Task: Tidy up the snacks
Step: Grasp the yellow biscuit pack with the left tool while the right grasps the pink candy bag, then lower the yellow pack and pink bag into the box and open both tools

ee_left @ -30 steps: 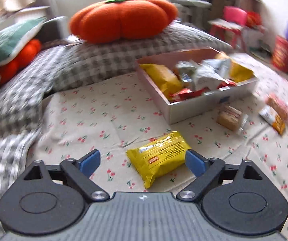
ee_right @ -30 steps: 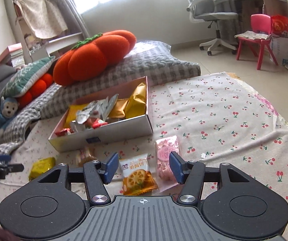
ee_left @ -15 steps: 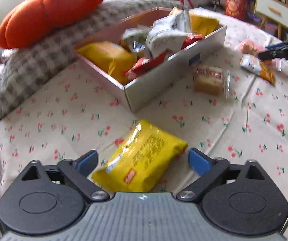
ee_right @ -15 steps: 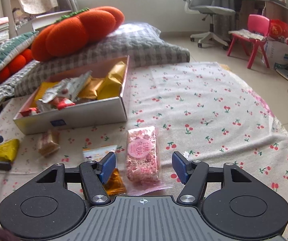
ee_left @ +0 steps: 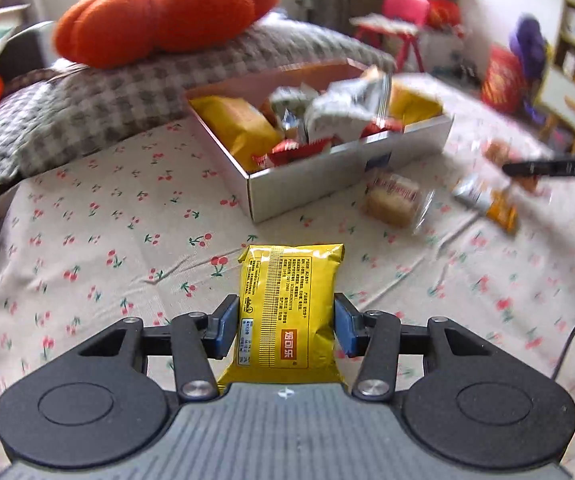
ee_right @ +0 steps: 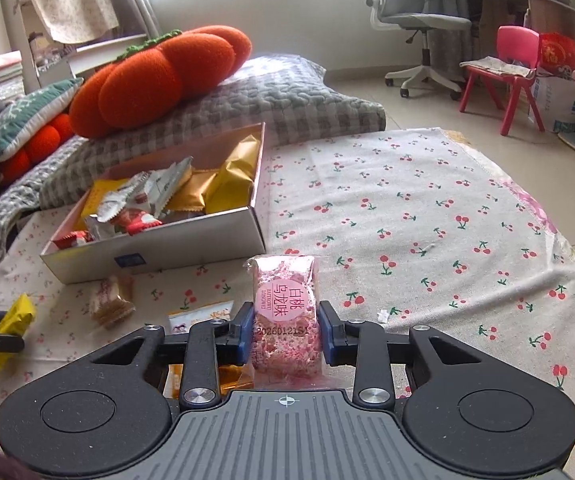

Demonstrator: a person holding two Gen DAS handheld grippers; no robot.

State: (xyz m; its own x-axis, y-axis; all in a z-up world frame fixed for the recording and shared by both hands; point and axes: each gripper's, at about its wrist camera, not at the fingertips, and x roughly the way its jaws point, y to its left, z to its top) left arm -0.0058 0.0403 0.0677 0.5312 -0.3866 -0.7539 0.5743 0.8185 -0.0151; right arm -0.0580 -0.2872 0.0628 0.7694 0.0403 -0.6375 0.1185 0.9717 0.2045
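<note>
Near the front corner of the snack box (ee_left: 327,176), left gripper (ee_left: 286,326) has jaws clenched on a yellow packet (ee_left: 287,304), blue pads pressed to both long sides. Packet's far end points at the box, above the cherry-print cloth (ee_left: 107,240).

Right gripper (ee_right: 286,334), just in front of the box's (ee_right: 159,250) right corner, has jaws clamped on a pink snack bar (ee_right: 285,308) in clear wrap, round pink label facing up.

Box is open and packed with yellow, silver and red packets. On the cloth in front of the box: a small biscuit pack (ee_right: 111,300) near its front wall, and an orange packet (ee_right: 203,316) partly hidden under the right gripper's left finger.

Behind the box: grey checked cushion (ee_right: 271,96) carrying an orange pumpkin pillow (ee_right: 159,76).
</note>
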